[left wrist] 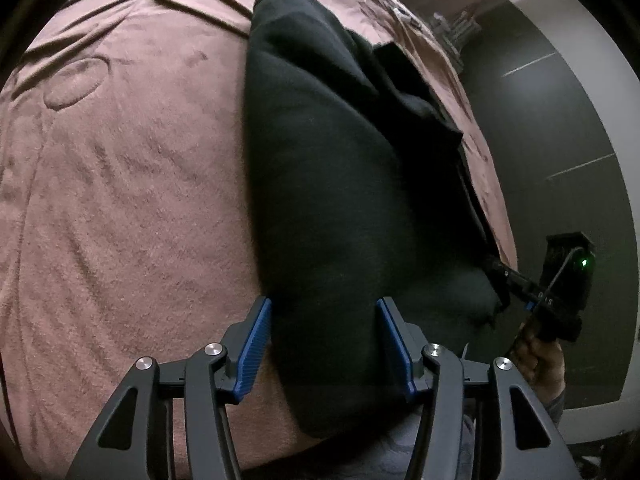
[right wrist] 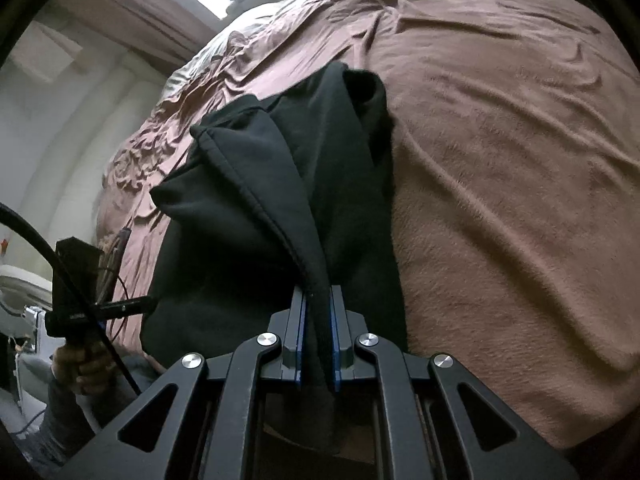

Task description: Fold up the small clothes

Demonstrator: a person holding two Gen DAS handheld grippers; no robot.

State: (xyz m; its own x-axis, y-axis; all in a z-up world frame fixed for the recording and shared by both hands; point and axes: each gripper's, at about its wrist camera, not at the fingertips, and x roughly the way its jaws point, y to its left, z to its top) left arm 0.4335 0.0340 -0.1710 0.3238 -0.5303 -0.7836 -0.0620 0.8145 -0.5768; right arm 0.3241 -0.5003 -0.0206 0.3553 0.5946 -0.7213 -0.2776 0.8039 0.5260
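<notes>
A: Entry. The black garment (left wrist: 340, 184) lies lengthwise on the bed's pink-brown blanket (left wrist: 120, 200), near the edge closest to you, partly doubled over itself. Why does the hemmed edge (right wrist: 256, 196) stand up off the bed?

B: Because your right gripper (right wrist: 319, 320) has it pinched. The blue pads are pressed together with only that bunched hem between them, so the flap lifts and tents while the rest stays flat.

A: And your left gripper (left wrist: 324, 344)?

B: Spread about halfway. The cloth passes between the pads (left wrist: 256, 344), but I cannot tell whether they press on it. It looks placed to steady that end while the lifted flap travels.

A: Judgement on stage?

B: A fold is under way, not laid down. You hold the hem, probably so the seam gives a straight line to align.

A: Risk?

B: The plush blanket may drag the lower layer and skew the fold.
</notes>
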